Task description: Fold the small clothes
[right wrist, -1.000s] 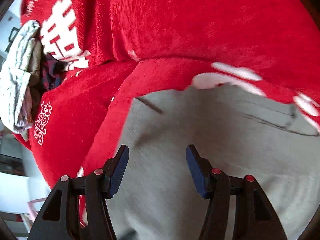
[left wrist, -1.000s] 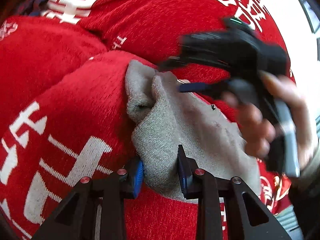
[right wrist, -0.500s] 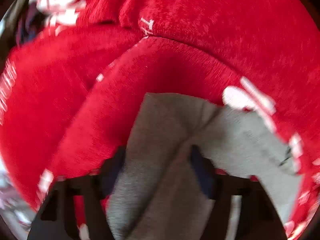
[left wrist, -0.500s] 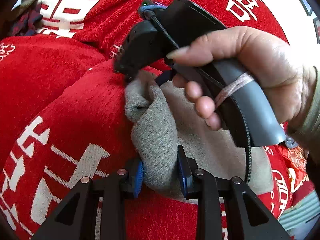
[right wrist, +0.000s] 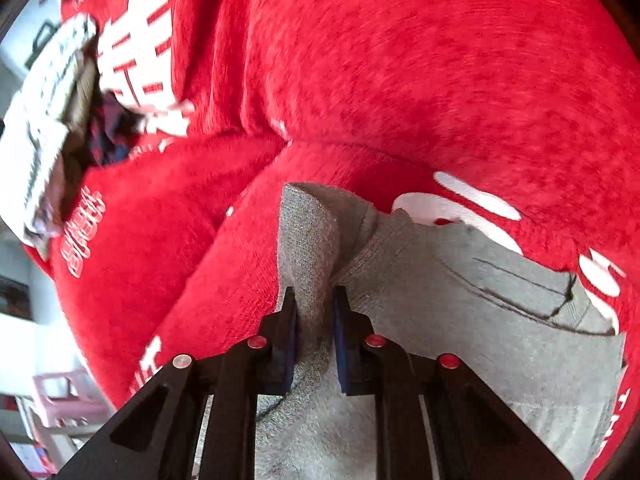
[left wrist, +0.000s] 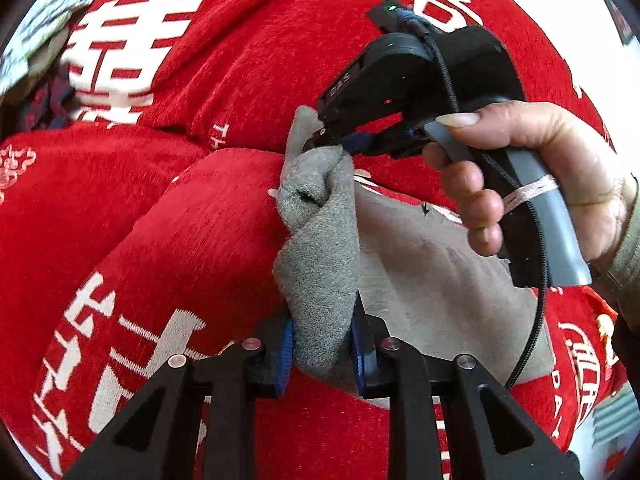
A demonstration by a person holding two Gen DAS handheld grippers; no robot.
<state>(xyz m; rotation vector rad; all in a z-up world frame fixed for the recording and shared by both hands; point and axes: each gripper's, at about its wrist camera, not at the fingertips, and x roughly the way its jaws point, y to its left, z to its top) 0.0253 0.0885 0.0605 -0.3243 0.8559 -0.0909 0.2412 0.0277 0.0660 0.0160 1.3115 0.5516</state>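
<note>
A small grey knit garment (left wrist: 420, 280) lies on a red blanket (left wrist: 180, 240) with white characters. My left gripper (left wrist: 322, 340) is closing on the garment's bunched near edge, and its blue pads press the cloth from both sides. My right gripper (left wrist: 336, 146), held by a hand (left wrist: 540, 160), pinches the far corner of the garment and holds it a little off the blanket. In the right wrist view the right gripper (right wrist: 314, 312) is closing on a raised ridge of the grey garment (right wrist: 480, 320), with cloth squeezed between its pads.
The red blanket (right wrist: 400, 60) is rumpled into soft folds around the garment. A heap of other clothes (left wrist: 40, 32) lies at the blanket's far left edge. A pink stool (right wrist: 64, 396) stands on the floor beyond the blanket's edge.
The right gripper came down onto the garment's far corner, went from open to pinching it and raised it. The left gripper tightened on the near edge and rose slightly.
</note>
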